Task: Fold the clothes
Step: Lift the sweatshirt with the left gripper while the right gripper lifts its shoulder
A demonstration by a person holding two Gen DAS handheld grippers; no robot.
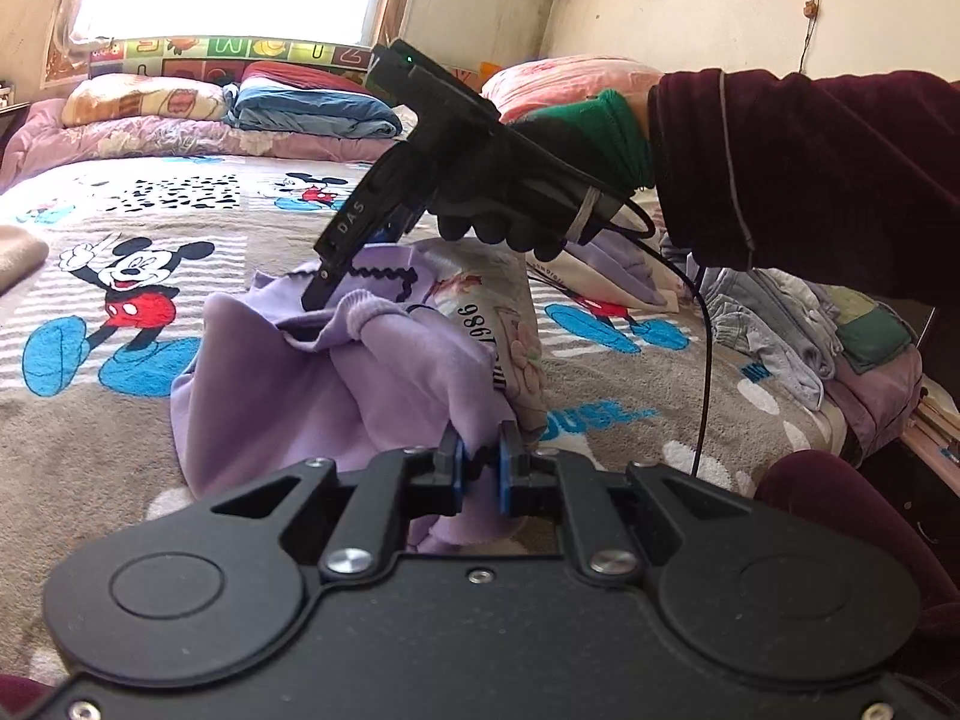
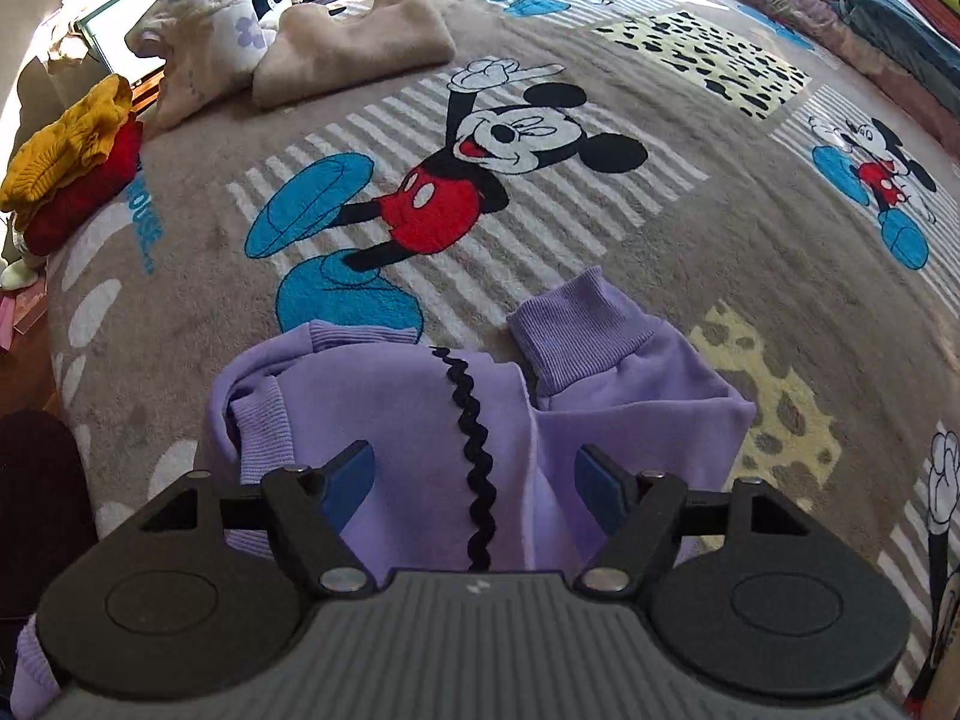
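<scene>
A lilac sweatshirt (image 1: 288, 384) with a black zigzag trim (image 2: 474, 450) lies bunched on the Mickey Mouse blanket (image 2: 600, 228). My left gripper (image 1: 480, 459) is shut on a fold of its hem, the blue pads pinching the cloth. My right gripper (image 2: 474, 480), held by a gloved hand (image 1: 510, 180), points steeply down at the sweatshirt. It is open, with its blue pads (image 2: 351, 480) standing apart on either side of the trim and flat cloth beneath them. In the left wrist view its fingertips (image 1: 318, 294) reach the upper edge of the garment. A ribbed cuff (image 2: 576, 330) lies just beyond.
A folded beige garment (image 2: 354, 54) and a printed pillow (image 2: 204, 48) lie at the far side. Yellow and red clothes (image 2: 72, 156) sit at the bed's edge. A heap of grey and lilac clothes (image 1: 774, 330) lies right. Folded quilts (image 1: 312, 108) line the window end.
</scene>
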